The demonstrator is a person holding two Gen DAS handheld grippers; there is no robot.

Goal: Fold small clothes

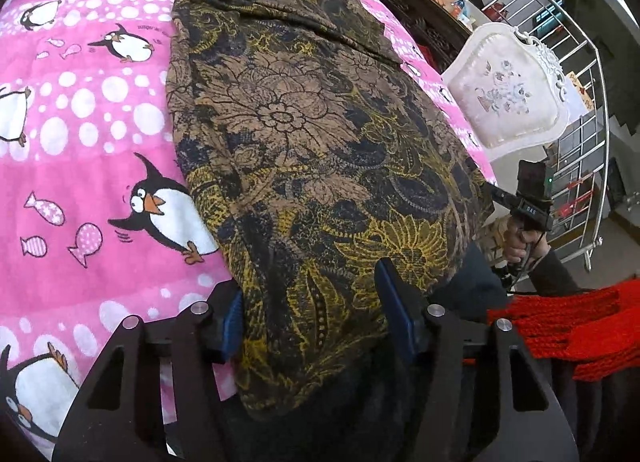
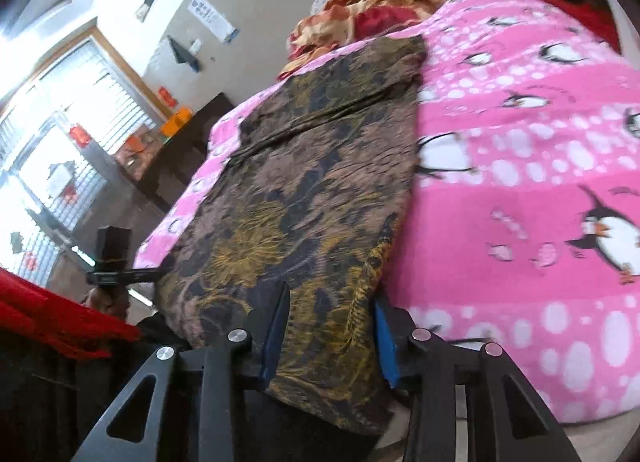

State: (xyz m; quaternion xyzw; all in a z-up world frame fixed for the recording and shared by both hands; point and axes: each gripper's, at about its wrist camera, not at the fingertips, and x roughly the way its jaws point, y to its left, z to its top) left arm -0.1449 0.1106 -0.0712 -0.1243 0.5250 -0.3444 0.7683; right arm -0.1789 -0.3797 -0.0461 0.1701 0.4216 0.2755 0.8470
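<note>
- The near hem of the patterned garment point(image 1: 304, 150) is straddled by the left gripper point(image 1: 312, 326), jaws partly open, pads not visibly pressing.
- The same hem lies between the right gripper point(image 2: 328, 338) jaws, likewise partly open.

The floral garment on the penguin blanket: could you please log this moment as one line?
floral garment: flat on penguin blanket | left gripper: astride near edge | right gripper: astride near edge

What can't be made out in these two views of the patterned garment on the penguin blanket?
- Patterned garment, near hem: both views, cut off behind the gripper bodies.
- Whether the left gripper or right gripper pads press the cloth: the fabric hides the contact.
- Penguin blanket detail: right wrist view, motion-blurred.
- Garment type: fold hides its shape.
</note>
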